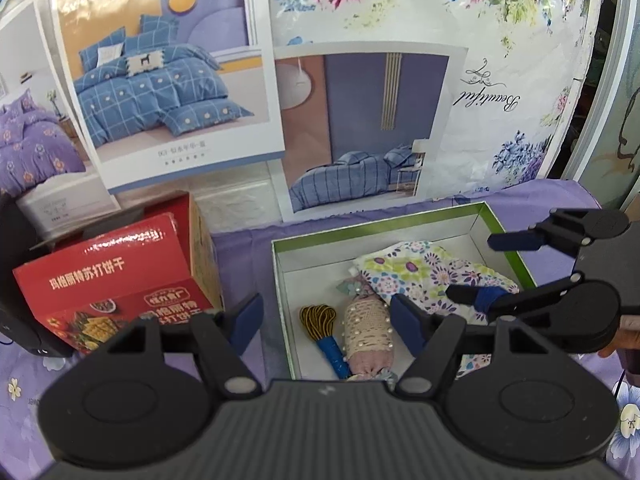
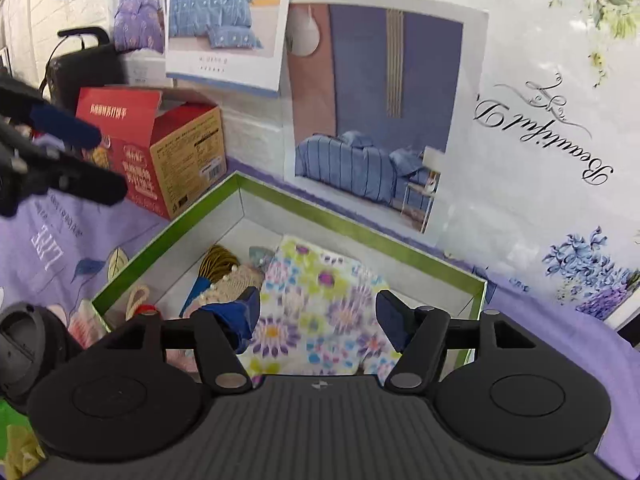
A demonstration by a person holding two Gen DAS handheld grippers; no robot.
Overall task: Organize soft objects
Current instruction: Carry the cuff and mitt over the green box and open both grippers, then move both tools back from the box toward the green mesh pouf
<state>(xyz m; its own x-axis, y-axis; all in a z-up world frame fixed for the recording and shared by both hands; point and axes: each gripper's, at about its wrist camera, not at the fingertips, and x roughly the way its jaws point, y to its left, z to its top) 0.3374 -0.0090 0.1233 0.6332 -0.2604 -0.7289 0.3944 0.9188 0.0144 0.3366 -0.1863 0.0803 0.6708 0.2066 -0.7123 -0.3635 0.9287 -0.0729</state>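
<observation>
A shallow box with a green rim (image 1: 380, 222) (image 2: 340, 216) lies on the purple bedspread. Inside it are a folded floral cloth (image 1: 412, 272) (image 2: 320, 280), a lace-wrapped pink roll (image 1: 366, 328) (image 2: 240, 278) and a yellow cord bundle (image 1: 318, 316) (image 2: 220, 260) bound with blue tape. My left gripper (image 1: 326, 320) (image 2: 106, 164) stands open above the box's front left, over the roll and cord, holding nothing. My right gripper (image 2: 319, 306) (image 1: 474, 268) is open above the floral cloth, its pads clear of it.
A red biscuit carton (image 1: 120, 276) (image 2: 160, 148) stands left of the box. A black device (image 1: 16, 280) (image 2: 88, 60) sits further left. Bagged bedding with picture cards (image 1: 168, 80) forms a wall behind. Small woven items (image 2: 140, 304) lie outside the box's left front corner.
</observation>
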